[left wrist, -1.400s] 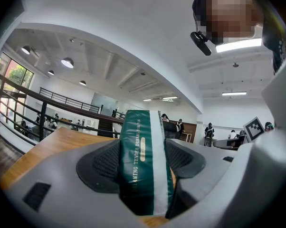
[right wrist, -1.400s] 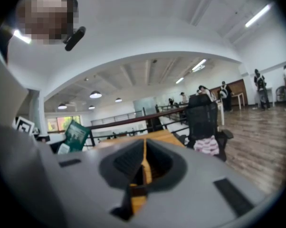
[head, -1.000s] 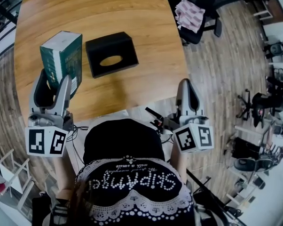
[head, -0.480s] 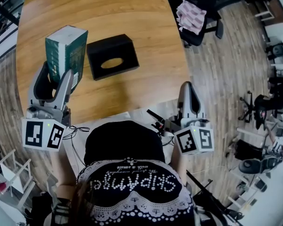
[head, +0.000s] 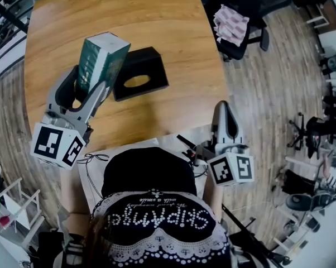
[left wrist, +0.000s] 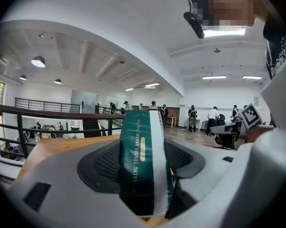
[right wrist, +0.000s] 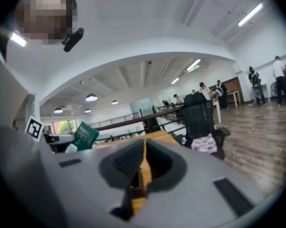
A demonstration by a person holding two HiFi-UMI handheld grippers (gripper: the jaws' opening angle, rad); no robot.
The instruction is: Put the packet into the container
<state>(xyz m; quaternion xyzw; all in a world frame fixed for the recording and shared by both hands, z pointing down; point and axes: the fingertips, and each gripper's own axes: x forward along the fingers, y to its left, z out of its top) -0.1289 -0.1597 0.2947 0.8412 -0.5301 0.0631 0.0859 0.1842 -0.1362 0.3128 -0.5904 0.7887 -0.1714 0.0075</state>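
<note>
Left gripper [head: 89,84] is clamped on the green packet [head: 102,56], tilted in the air just left of the black container [head: 152,58]. Right gripper [head: 224,111] is pinched together on nothing. The oval slot looks tight, so the packet could jam or shove the container.

Left claw [head: 90,84] tilts up, clamping the packet [head: 104,57]; right claw [head: 223,107] closed.

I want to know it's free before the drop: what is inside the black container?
Through the oval slot of the black container only a plain brown surface shows. Its top covers the rest. The packet is outside.
</note>
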